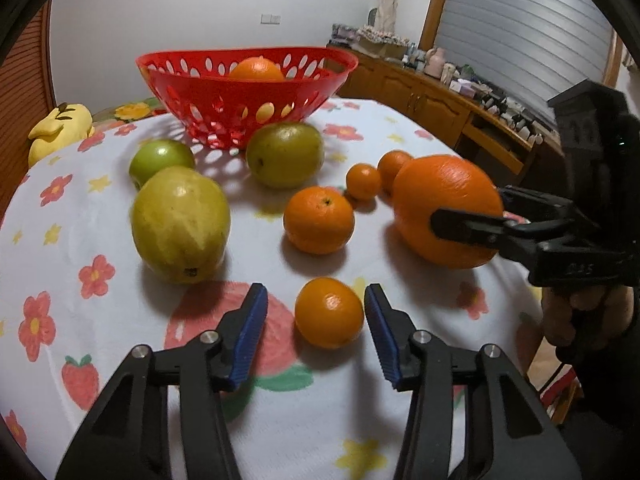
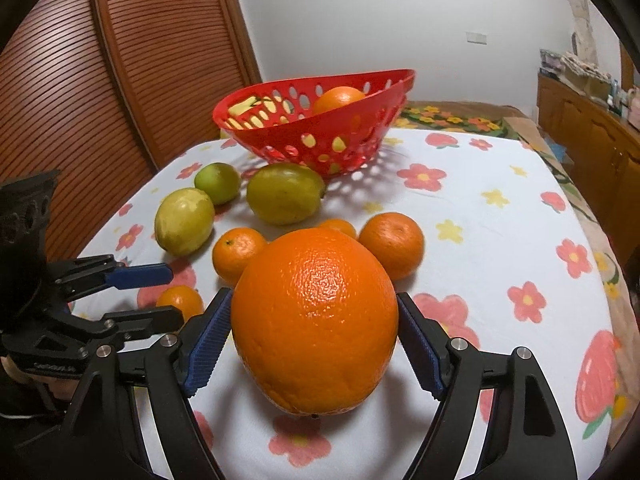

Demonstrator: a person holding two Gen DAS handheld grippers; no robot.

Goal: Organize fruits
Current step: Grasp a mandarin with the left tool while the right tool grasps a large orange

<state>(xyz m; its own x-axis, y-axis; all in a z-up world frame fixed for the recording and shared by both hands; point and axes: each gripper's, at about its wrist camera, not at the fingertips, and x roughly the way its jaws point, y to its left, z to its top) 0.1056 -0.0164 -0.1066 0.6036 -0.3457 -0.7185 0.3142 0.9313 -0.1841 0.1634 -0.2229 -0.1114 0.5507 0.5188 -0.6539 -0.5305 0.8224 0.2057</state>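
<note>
Barely begun: one orange in red basket ahead; right gripper clamping large orange, left gripper unclosed around small mandarin, seven fruits outstanding.

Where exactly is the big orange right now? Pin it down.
In the right wrist view the big orange sits low and centre between the right hand-held gripper's blue pads, just in front of three small mandarins.

1. Looks like a room at home: flowery tablecloth with a plush toy at its far edge.
2. Louvered wooden door, cluttered wooden cabinets, shuttered window.
</note>
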